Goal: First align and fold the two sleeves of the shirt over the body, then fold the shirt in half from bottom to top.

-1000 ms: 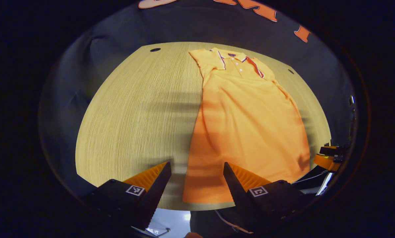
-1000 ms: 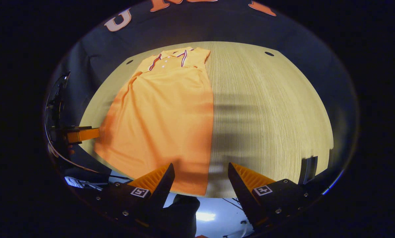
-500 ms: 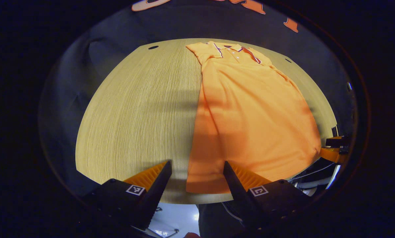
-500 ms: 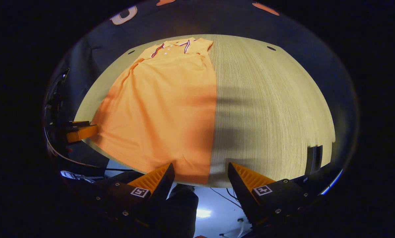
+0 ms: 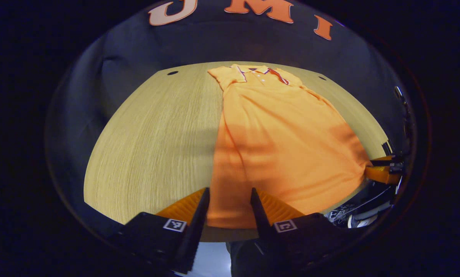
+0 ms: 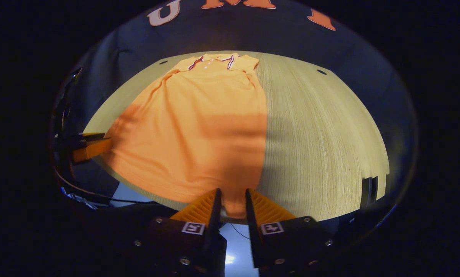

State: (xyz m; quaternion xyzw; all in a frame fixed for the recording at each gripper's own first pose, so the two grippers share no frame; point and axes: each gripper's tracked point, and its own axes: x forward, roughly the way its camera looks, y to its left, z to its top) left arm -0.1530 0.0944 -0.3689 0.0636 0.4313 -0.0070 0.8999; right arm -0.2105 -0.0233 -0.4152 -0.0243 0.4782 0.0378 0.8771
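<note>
On the table: everything below is placed against the shirt
Table (image 5: 149, 130): pale wood, under the shirt
Shirt (image 5: 276, 142): orange, flat, sleeves folded in, collar at its far end
Left gripper (image 5: 226, 194): at the hem's left corner, fingers partly spread either side
Right gripper (image 6: 232, 194): at the hem's right corner, fingers narrowed around it; whether they press, I cannot tell

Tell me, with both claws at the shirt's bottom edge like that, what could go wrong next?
The left gripper straddles the hem of the orange shirt with a visible gap, so it may lift little or no cloth. The right gripper looks narrower on its corner; uneven holds could skew the fold. The sleeves folded near the collar might slip open as the hem travels up over the table.
</note>
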